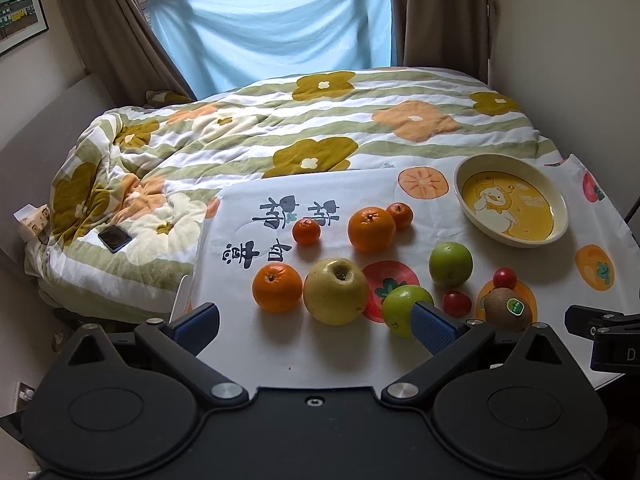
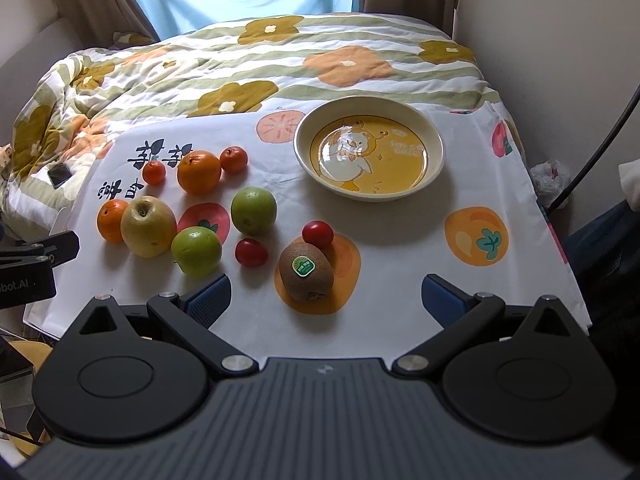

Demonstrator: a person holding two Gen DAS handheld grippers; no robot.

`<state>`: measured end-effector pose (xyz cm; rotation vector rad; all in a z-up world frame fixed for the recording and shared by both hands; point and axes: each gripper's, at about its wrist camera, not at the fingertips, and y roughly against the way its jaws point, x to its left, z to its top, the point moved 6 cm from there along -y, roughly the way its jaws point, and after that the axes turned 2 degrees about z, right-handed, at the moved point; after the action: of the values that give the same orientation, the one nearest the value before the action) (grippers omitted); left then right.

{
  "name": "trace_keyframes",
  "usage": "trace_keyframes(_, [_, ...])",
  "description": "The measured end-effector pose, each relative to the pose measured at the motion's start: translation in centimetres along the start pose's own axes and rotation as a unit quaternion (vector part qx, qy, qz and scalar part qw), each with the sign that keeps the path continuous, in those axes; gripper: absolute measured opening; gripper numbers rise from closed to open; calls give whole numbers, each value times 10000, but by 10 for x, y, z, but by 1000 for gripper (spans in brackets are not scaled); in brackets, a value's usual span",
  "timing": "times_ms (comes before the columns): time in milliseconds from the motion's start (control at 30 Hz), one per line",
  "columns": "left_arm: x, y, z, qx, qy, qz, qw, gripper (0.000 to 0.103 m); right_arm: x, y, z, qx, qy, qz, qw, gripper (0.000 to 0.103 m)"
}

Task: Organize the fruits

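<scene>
Fruit lies on a white printed cloth (image 2: 400,248): a kiwi (image 2: 306,271) with a green sticker, two cherry tomatoes (image 2: 317,233), two green apples (image 2: 253,210), a yellow apple (image 2: 148,226), and several oranges (image 2: 199,172). A cream bowl (image 2: 434,148) with a duck picture stands empty behind them. My right gripper (image 2: 326,304) is open, just short of the kiwi. My left gripper (image 1: 316,326) is open, low in front of the yellow apple (image 1: 335,291) and the near green apple (image 1: 400,308). The kiwi (image 1: 507,309) and bowl (image 1: 468,168) lie to its right.
The cloth covers a small table against a bed with a flowered quilt (image 1: 280,128). A phone (image 1: 115,238) lies on the quilt at left. A wall (image 2: 560,60) and a black cable (image 2: 592,148) are at right. The cloth's front edge is close to both grippers.
</scene>
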<state>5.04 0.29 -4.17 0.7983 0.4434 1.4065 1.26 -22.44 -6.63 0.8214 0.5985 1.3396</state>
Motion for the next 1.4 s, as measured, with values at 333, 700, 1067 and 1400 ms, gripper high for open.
trace_keyframes(333, [0,-2,1,136,-153,47,9998,103,-2,-2,3,-15,-100,-29,9999,103])
trace_keyframes(700, [3,0,4,3,-206,52,9998,103,-1,-1,3,-46,-143,-51,9999,103])
trace_keyframes(1067, [-10,-17,1,-323,-687,-257,9968,103,-2,-11,-8,-170,-187,-11,9997,103])
trace_keyframes(1400, [-40,-63,-38,-72,-722,-760,9945,102,-16,-58,-26,-22,-101,297,9995,103])
